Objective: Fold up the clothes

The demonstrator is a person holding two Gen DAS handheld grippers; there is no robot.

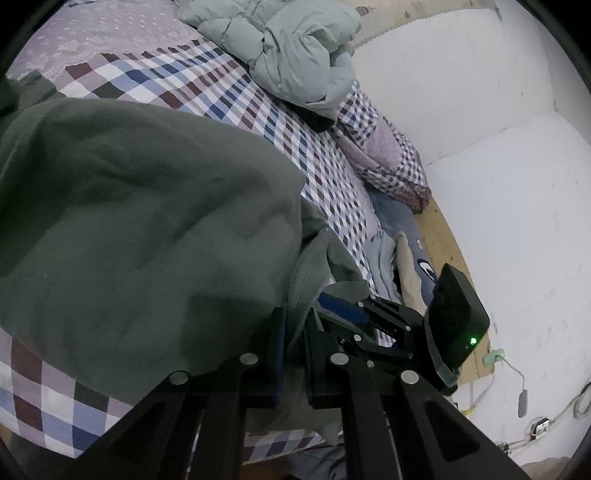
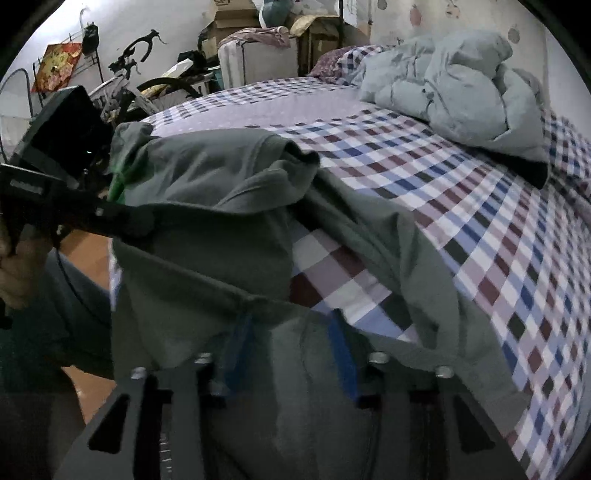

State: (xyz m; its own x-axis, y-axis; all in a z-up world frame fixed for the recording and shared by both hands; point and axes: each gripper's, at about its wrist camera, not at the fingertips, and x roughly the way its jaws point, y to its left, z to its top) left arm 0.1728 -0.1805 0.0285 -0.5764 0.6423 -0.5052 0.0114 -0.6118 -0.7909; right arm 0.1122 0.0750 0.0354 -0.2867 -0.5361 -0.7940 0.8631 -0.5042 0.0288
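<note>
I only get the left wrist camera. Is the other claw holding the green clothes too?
Observer: In the right wrist view, the green garment lies between the right claw's blue fingers. I can't tell if they pinch it.
Operator: What's across the room?
Observer: A bicycle and stacked cardboard boxes.
Operator: Who's carrying my claw?
Observer: A hand grips the handle behind the left claw.
</note>
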